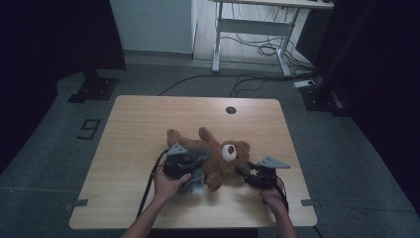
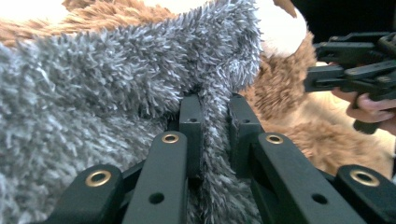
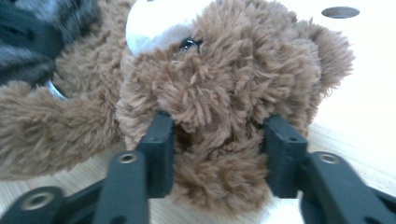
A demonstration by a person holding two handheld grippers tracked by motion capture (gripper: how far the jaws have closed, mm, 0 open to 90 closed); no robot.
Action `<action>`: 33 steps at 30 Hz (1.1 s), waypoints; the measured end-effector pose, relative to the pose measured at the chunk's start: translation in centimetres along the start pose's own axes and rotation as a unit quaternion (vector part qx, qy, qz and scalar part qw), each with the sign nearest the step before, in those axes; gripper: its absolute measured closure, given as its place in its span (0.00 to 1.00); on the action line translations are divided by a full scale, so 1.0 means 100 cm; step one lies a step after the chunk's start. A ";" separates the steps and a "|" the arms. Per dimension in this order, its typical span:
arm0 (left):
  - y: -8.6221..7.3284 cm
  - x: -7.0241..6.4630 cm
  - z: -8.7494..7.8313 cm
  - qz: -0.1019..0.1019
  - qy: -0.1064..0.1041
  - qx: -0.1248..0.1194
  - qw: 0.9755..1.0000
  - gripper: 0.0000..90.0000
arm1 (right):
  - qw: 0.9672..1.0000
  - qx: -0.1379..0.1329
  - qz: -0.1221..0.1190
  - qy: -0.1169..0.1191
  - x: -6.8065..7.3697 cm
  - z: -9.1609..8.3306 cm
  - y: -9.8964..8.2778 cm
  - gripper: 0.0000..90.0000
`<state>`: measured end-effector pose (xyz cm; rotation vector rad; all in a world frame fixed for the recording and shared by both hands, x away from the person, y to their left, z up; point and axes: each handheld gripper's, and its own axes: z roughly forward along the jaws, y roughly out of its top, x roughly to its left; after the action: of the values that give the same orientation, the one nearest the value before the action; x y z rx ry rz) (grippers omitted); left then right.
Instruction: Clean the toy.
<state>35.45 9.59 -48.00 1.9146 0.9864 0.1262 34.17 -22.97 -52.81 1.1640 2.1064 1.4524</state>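
One brown teddy bear [image 1: 218,156], lying mid-table, head toward three o'clock, grey fleece garment [image 1: 194,159] bunched over its body at nine o'clock. Could slip: thin fleece fold pulling free if tugged hard. Left gripper [image 2: 215,121] nearly closed, pinching that fold. Right gripper [image 3: 219,140] partly closed, pads pressing the bear's head.

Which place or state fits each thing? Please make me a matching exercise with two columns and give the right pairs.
Column 1
1. left gripper
2. right gripper
3. teddy bear
4. round hole

Column 2
A. lies on the table
B. at the table's far edge
C. clamps grey fluffy cloth
D. grips the bear's brown head

Pairs: 1-C, 2-D, 3-A, 4-B
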 end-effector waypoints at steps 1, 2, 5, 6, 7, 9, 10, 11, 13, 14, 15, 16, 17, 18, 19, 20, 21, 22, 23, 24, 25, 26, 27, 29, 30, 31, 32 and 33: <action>0.003 -0.002 -0.001 0.003 0.001 0.000 1.000 0.87 | 1.000 0.002 0.000 0.000 0.000 0.000 -0.001 0.62; 0.008 -0.004 -0.003 0.008 0.004 -0.001 1.000 0.87 | 1.000 0.000 0.000 0.000 0.000 0.000 -0.003 0.64; 0.025 -0.010 -0.004 0.020 0.008 -0.011 1.000 0.87 | 1.000 0.000 0.000 0.002 -0.001 -0.001 -0.005 0.65; 0.033 -0.012 -0.001 0.022 0.009 -0.014 1.000 0.87 | 1.000 0.002 -0.002 0.002 -0.001 -0.001 -0.006 0.65; 0.038 -0.014 0.003 0.023 0.011 -0.015 1.000 0.87 | 1.000 0.002 -0.003 0.001 0.000 -0.001 -0.006 0.65; 0.046 -0.015 0.011 0.026 0.014 -0.012 0.999 0.87 | 1.000 0.002 -0.005 0.002 -0.001 -0.001 -0.007 0.65; 0.049 -0.016 0.016 0.030 0.025 -0.005 0.999 0.87 | 1.000 0.002 -0.004 0.002 -0.001 -0.001 -0.008 0.65; 0.050 -0.014 0.024 0.032 0.037 0.006 0.999 0.87 | 1.000 0.001 -0.003 0.003 -0.001 -0.002 -0.008 0.65; 0.046 -0.009 0.028 0.026 0.038 0.011 0.999 0.86 | 1.000 -0.001 0.000 0.003 -0.002 -0.002 -0.009 0.65; 0.044 -0.007 0.026 0.025 0.038 0.006 0.999 0.86 | 1.000 0.000 0.001 0.004 -0.003 -0.002 -0.010 0.65; 0.041 -0.005 0.023 0.023 0.037 0.001 0.999 0.86 | 1.000 -0.001 0.001 0.006 -0.003 -0.002 -0.010 0.64; 0.039 -0.004 0.018 0.023 0.040 -0.005 0.999 0.86 | 1.000 0.000 -0.001 0.009 -0.004 -0.002 -0.011 0.64; 0.036 -0.002 0.010 0.027 0.053 -0.013 0.998 0.86 | 1.000 0.000 0.000 0.011 -0.004 -0.002 -0.011 0.63; 0.035 0.000 0.004 0.028 0.061 -0.017 0.998 0.86 | 1.000 0.002 0.000 0.012 -0.005 -0.002 -0.011 0.63; 0.033 0.003 -0.003 0.028 0.070 -0.019 0.997 0.87 | 1.000 0.002 0.000 0.012 -0.005 -0.002 -0.011 0.63; 0.030 0.009 -0.011 0.027 0.081 -0.017 0.996 0.87 | 1.000 0.002 0.000 0.012 -0.005 -0.002 -0.011 0.63; 0.028 0.013 -0.016 0.027 0.090 -0.013 0.995 0.87 | 1.000 0.002 0.000 0.012 -0.005 -0.002 -0.011 0.63; 0.024 0.019 -0.021 0.022 0.102 -0.007 0.995 0.87 | 1.000 0.002 0.000 0.012 -0.005 -0.002 -0.011 0.63; 0.019 0.025 -0.025 0.018 0.107 -0.001 0.994 0.87 | 1.000 0.002 0.001 0.012 -0.005 -0.002 -0.011 0.63; 0.015 0.030 -0.026 0.013 0.108 0.005 0.994 0.87 | 1.000 0.002 0.002 0.012 -0.005 -0.002 -0.011 0.63; 0.009 0.035 -0.027 0.007 0.110 0.013 0.994 0.87 | 1.000 0.001 0.002 0.012 -0.005 -0.002 -0.011 0.63; 0.003 0.040 -0.025 0.001 0.108 0.022 0.994 0.87 | 1.000 0.000 0.003 0.012 -0.005 -0.002 -0.011 0.63; -0.005 0.046 -0.022 -0.009 0.103 0.029 0.994 0.87 | 1.000 -0.001 0.004 0.013 -0.005 -0.001 -0.011 0.63; -0.014 0.053 -0.018 -0.032 0.087 0.027 0.995 0.87 | 1.000 -0.002 0.005 0.013 -0.005 -0.001 -0.011 0.62; -0.016 0.055 -0.016 -0.038 0.083 0.026 0.996 0.87 | 1.000 -0.001 0.005 0.013 -0.005 0.000 -0.011 0.62; -0.017 0.056 -0.013 -0.039 0.082 0.027 0.996 0.87 | 1.000 -0.002 0.005 0.013 -0.005 0.000 -0.011 0.62; -0.016 0.056 -0.010 -0.042 0.081 0.026 0.995 0.87 | 1.000 -0.002 0.005 0.012 -0.005 0.000 -0.011 0.62; -0.015 0.057 -0.009 -0.044 0.082 0.026 0.995 0.87 | 1.000 -0.004 0.005 0.011 -0.005 0.001 -0.011 0.62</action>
<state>38.01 14.38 -50.37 1.9274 1.1910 0.2109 34.06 -23.45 -53.93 1.1628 2.1117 1.4835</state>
